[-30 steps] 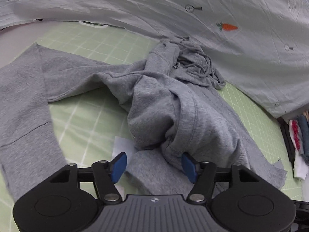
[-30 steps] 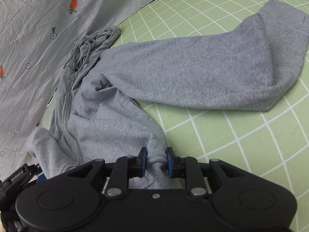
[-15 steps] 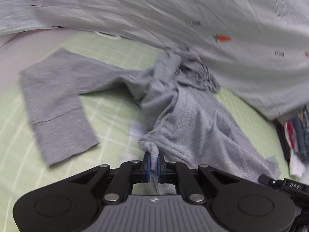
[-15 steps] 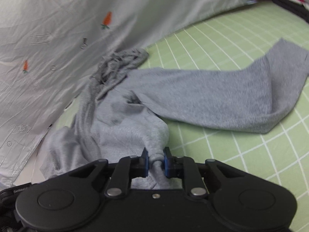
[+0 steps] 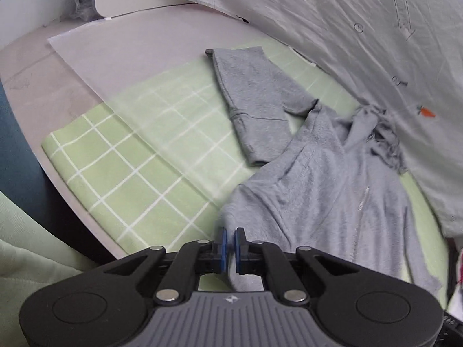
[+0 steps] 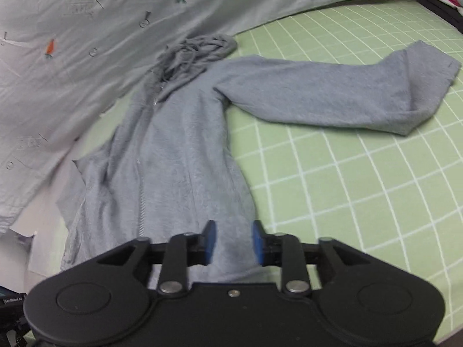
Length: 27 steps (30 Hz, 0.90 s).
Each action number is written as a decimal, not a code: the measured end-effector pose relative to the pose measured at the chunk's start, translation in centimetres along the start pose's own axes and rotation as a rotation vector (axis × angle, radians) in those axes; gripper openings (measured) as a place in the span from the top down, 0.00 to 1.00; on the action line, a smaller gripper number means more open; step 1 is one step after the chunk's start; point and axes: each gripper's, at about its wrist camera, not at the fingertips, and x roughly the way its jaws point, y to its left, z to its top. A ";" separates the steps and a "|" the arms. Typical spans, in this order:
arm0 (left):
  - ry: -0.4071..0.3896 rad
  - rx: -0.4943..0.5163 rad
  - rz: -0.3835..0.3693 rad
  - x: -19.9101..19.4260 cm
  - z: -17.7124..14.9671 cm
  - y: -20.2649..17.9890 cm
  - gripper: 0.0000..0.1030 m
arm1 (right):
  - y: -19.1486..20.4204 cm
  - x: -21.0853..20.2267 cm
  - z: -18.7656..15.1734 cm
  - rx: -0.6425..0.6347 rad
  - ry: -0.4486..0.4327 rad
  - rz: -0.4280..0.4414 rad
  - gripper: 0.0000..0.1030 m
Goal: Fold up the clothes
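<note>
Hoodie (image 6: 179, 156) in grey lies front-up on the green checked mat (image 6: 347, 179), zipper running up its middle, hood (image 6: 196, 52) bunched against the pale carrot-print sheet (image 6: 72, 57). One sleeve (image 6: 332, 95) stretches out flat across the mat; the other sleeve (image 5: 254, 98) is doubled back beside the body. The left claw (image 5: 228, 241) is pressed together, pinching the hem corner of the hoodie (the fabric rises between the blue pads). The right claw (image 6: 233, 243) is spread, its pads standing either side of the hem without gripping it.
</note>
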 end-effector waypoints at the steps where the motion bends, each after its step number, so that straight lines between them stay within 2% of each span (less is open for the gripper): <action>1: -0.005 0.005 -0.004 -0.1 0.1 0.0 0.92 | -0.2 0.0 0.0 0.006 -0.006 -0.015 0.51; 2: -0.010 0.011 -0.007 -0.2 0.2 0.0 0.86 | -0.3 0.0 0.0 0.007 -0.011 -0.021 0.51; 3: -0.012 0.019 0.000 -0.3 0.3 -0.2 0.75 | -0.2 0.0 0.0 -0.001 -0.011 -0.025 0.51; 6: -0.032 0.055 0.026 -0.5 0.2 -0.9 0.59 | -0.1 0.2 -0.2 -0.023 -0.010 -0.036 0.48; 7: -0.034 0.074 0.028 -0.5 0.2 -1.3 0.56 | 0.0 0.2 -0.2 -0.031 -0.010 -0.040 0.38; 8: -0.029 0.096 0.031 -0.4 0.2 -1.8 0.43 | 0.1 0.3 -0.3 -0.039 -0.010 -0.044 0.30; 9: -0.024 0.118 0.035 -0.2 0.2 -2.3 0.29 | 0.1 0.3 -0.3 -0.046 -0.010 -0.048 0.17; 10: -0.025 0.150 0.028 0.0 0.1 -3.0 0.26 | 0.2 0.4 -0.4 -0.054 -0.009 -0.052 0.06; 13: -0.017 0.250 0.001 0.6 -0.4 -5.2 0.21 | 0.3 0.5 -0.5 -0.076 -0.009 -0.064 0.00; 15: -0.003 0.313 -0.021 1.1 -0.9 -7.0 0.13 | 0.4 0.6 -0.6 -0.092 -0.008 -0.071 0.00; 22: 0.094 0.431 -0.111 2.8 -3.7 -11.8 0.08 | 0.1 0.5 -0.2 -0.133 -0.002 -0.104 0.00; 27: 0.160 0.479 -0.119 4.3 -5.0 -14.5 0.05 | -2.0 0.1 0.4 -0.106 0.000 -0.119 0.00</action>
